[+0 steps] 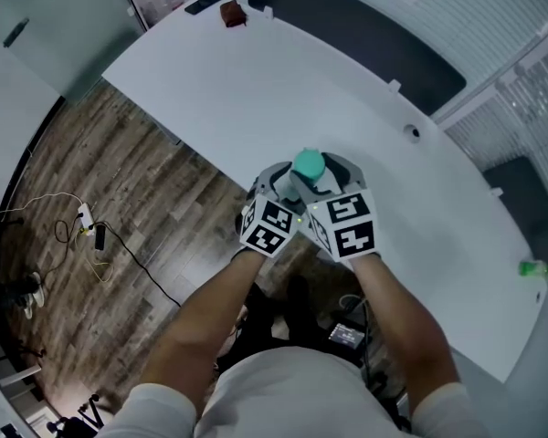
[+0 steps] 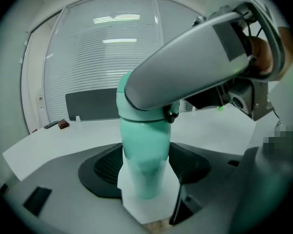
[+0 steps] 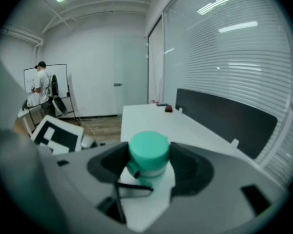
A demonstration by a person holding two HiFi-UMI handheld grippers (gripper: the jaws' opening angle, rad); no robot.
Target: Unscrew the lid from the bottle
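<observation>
A mint-green bottle (image 2: 144,150) stands upright on the white table (image 1: 256,89) near its front edge. Its round lid (image 1: 308,163) shows from above between both grippers. My left gripper (image 2: 144,172) is shut on the bottle's body, with a black pad on each side. My right gripper (image 3: 148,164) is shut on the lid (image 3: 148,149). In the left gripper view it reaches across over the bottle's top as a grey arm. A thin black strap loop (image 3: 132,186) hangs from the bottle's neck. In the head view my left gripper (image 1: 283,183) and right gripper (image 1: 331,177) sit close together.
A dark brown object (image 1: 232,13) and a black phone (image 1: 204,4) lie at the table's far end. A small green item (image 1: 532,267) rests at the right edge. Dark divider panels (image 1: 365,35) line the back. A power strip and cables (image 1: 87,222) lie on the wooden floor, and a person (image 3: 40,89) stands by a whiteboard.
</observation>
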